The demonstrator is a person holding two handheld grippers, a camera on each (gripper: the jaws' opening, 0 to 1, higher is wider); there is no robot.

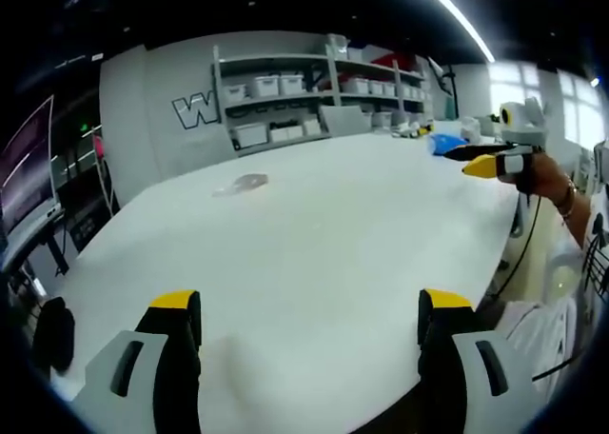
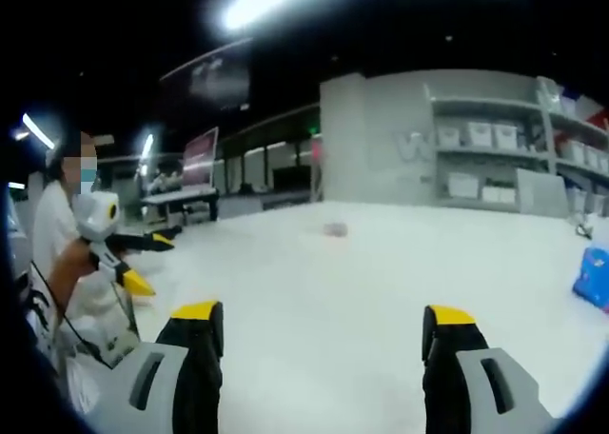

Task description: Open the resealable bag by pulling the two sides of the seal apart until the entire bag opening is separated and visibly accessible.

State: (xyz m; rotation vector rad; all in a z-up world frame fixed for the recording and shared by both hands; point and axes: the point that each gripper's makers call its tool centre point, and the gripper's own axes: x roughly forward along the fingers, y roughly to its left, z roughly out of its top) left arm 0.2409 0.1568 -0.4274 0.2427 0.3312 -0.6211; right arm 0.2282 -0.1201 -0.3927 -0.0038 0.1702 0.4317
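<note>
A small clear resealable bag [image 1: 243, 183] lies flat on the white table [image 1: 314, 244], far ahead of my left gripper [image 1: 309, 305], whose yellow-tipped jaws stand wide open with nothing between them. In the right gripper view the same bag [image 2: 335, 229] is a small blurred patch well beyond my right gripper [image 2: 322, 312], also open and holding nothing. The right gripper [image 1: 459, 161] comes into the left gripper view from the right, held by a hand [image 1: 547, 175] above the table's far side. To the left in the right gripper view, the left gripper [image 2: 162, 265] shows with its jaws apart.
A blue object [image 1: 442, 144] lies near the table's far right edge and also appears as a blue item [image 2: 595, 277]. Shelves with white bins [image 1: 314, 87] line the grey back wall. A person [image 2: 71, 253] stands at the table's left end.
</note>
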